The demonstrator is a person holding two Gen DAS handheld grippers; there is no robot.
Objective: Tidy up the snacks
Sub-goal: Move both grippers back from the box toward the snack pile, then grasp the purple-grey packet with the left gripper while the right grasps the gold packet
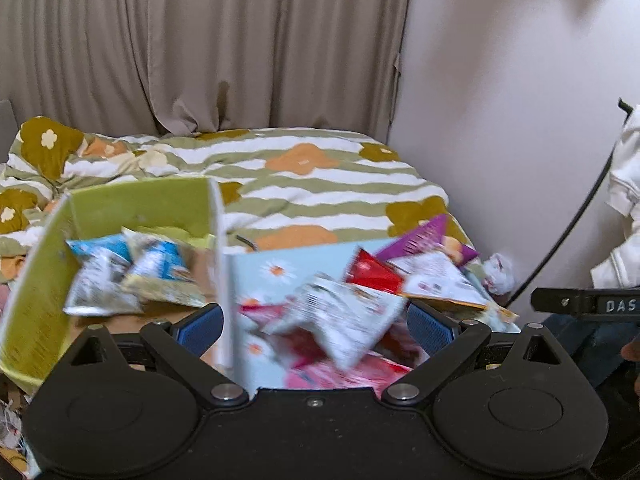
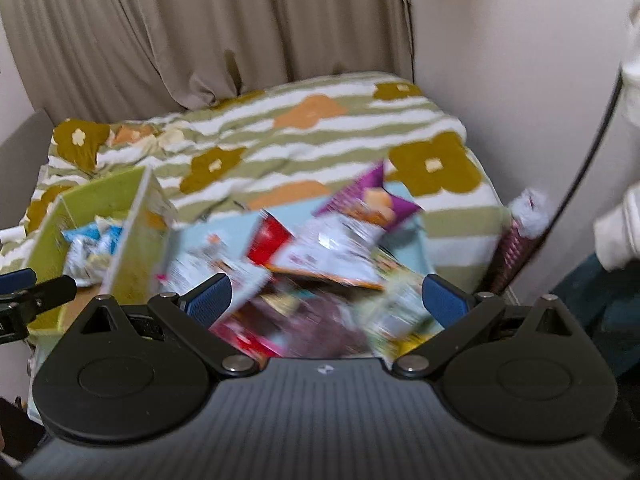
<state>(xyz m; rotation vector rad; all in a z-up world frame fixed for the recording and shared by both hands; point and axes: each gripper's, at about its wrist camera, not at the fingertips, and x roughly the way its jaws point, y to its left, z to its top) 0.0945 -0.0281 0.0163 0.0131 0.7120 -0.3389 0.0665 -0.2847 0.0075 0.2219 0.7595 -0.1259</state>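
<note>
Two open boxes sit side by side on a bed (image 1: 320,184) covered with a green-and-white striped blanket with orange and mustard flowers. The green box (image 1: 140,204) on the left holds a few blue-and-white snack packets (image 1: 132,272) lying loose on its floor. The light blue box (image 1: 256,280) on the right, printed with small daisies, is piled with a jumble of snack bags: a white packet (image 1: 340,316) tilted near the front, a red packet (image 1: 372,272) behind it, a purple bag (image 1: 424,240) at the far right corner, and pink wrappers underneath. Motion blur hides the printed labels.

The left gripper (image 1: 316,320) has its blue-padded fingers (image 1: 200,326) spread wide and holds nothing. It hangs over the near edge of the blue box, with the white packet lying between the fingers, apparently without touching either pad. The wall between the two boxes stands just right of the left finger.

The right gripper (image 2: 326,296) is likewise wide open and empty, poised above the same pile in the blue box (image 2: 408,240); a dark maroon bag (image 2: 320,324) and a pale green packet (image 2: 400,304) lie between its fingers (image 2: 210,298). The green box (image 2: 100,200) is off to its left.

A beige curtain (image 1: 200,40) and a pale wall (image 1: 500,100) stand behind the bed, and a white sleeve (image 1: 624,200) shows at the right edge.
</note>
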